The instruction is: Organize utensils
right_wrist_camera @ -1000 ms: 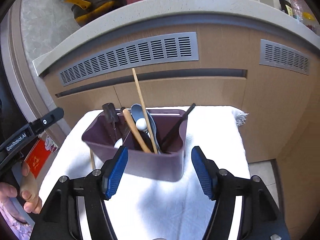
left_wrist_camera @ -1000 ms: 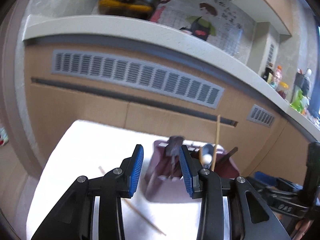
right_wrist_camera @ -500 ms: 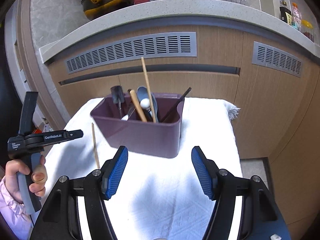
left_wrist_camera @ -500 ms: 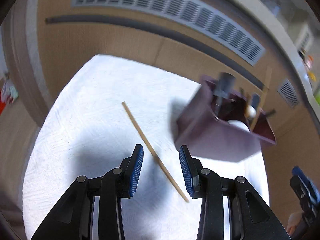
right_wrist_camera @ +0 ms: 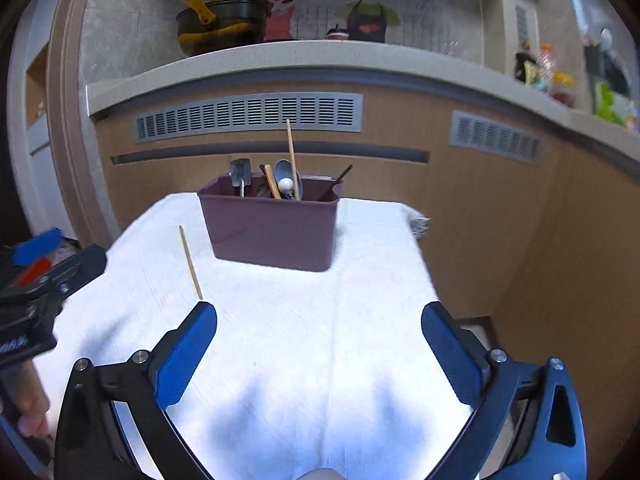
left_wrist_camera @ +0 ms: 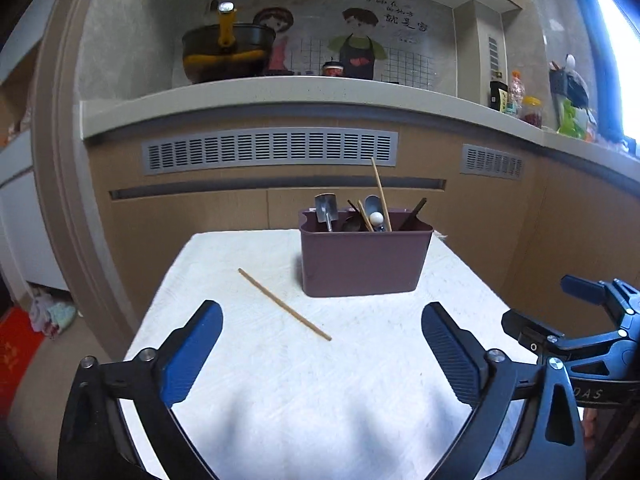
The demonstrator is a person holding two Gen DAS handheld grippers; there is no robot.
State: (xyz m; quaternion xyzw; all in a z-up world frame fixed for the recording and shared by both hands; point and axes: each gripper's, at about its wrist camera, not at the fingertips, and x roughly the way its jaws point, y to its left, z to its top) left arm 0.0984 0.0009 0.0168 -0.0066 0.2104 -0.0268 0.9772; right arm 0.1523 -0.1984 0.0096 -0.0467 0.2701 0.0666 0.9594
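A purple utensil holder point(left_wrist_camera: 364, 260) point(right_wrist_camera: 272, 232) stands upright toward the back of the white cloth point(left_wrist_camera: 320, 392). It holds metal spoons, a wooden spoon, dark sticks and one tall wooden chopstick point(left_wrist_camera: 380, 192). A second wooden chopstick point(left_wrist_camera: 284, 304) point(right_wrist_camera: 191, 262) lies loose on the cloth, left of the holder. My left gripper point(left_wrist_camera: 322, 344) hangs over the cloth's near part with its jaws opening wide. They grip nothing; the loose chopstick's near end lies on the cloth below them. My right gripper point(right_wrist_camera: 320, 352) also has its jaws opening, and nothing is between them.
Wooden cabinets with grey vent grilles point(left_wrist_camera: 272, 150) stand right behind the table, under a counter carrying a dark pan point(left_wrist_camera: 224, 54) and jars point(left_wrist_camera: 528, 110). A hand point(right_wrist_camera: 28, 404) holds the left gripper point(right_wrist_camera: 44, 280) at the cloth's left edge. The cloth's right edge point(right_wrist_camera: 420, 248) drops off to the floor.
Both grippers have drawn back from the holder, which now looks smaller and farther. Both sets of jaws stand much wider than before. The left view has levelled after looking down at the chopstick.
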